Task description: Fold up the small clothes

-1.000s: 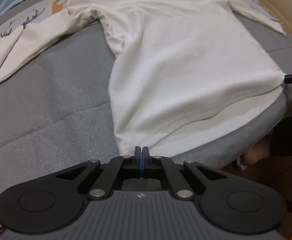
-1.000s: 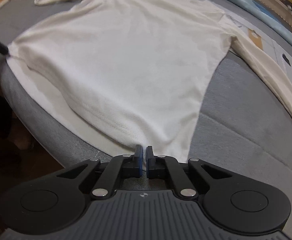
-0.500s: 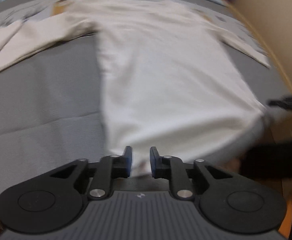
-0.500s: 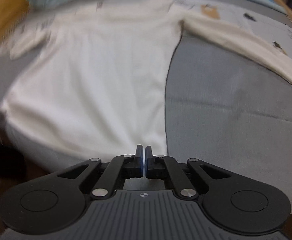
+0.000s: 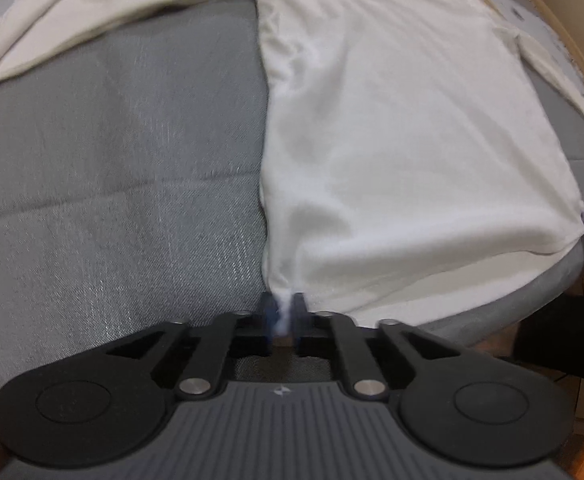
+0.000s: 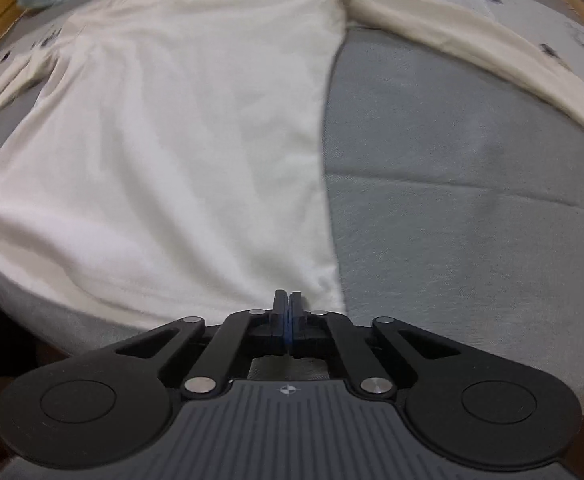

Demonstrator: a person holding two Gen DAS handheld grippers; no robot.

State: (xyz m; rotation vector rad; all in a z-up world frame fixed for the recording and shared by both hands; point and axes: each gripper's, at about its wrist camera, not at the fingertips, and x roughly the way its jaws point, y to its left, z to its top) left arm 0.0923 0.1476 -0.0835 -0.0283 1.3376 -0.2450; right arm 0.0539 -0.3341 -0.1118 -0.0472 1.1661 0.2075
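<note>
Grey bedcover (image 5: 111,200); white shirt (image 5: 392,140) hem pinched, both grippers (image 5: 283,310) (image 6: 287,300).

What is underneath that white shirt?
The white shirt lies spread on a grey cushion, whose fabric shows beside it and past its hem. Whatever lies directly beneath the cloth is covered and cannot be seen.

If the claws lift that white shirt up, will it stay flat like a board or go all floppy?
Probably floppy. The shirt already bunches into a soft point where the left claw pinches its corner, and creases run up from there. Its sleeve lies limp on the grey cover, so it will likely dangle. It looks thin, so probably light; the middle may sag between the left and right claw.
</note>
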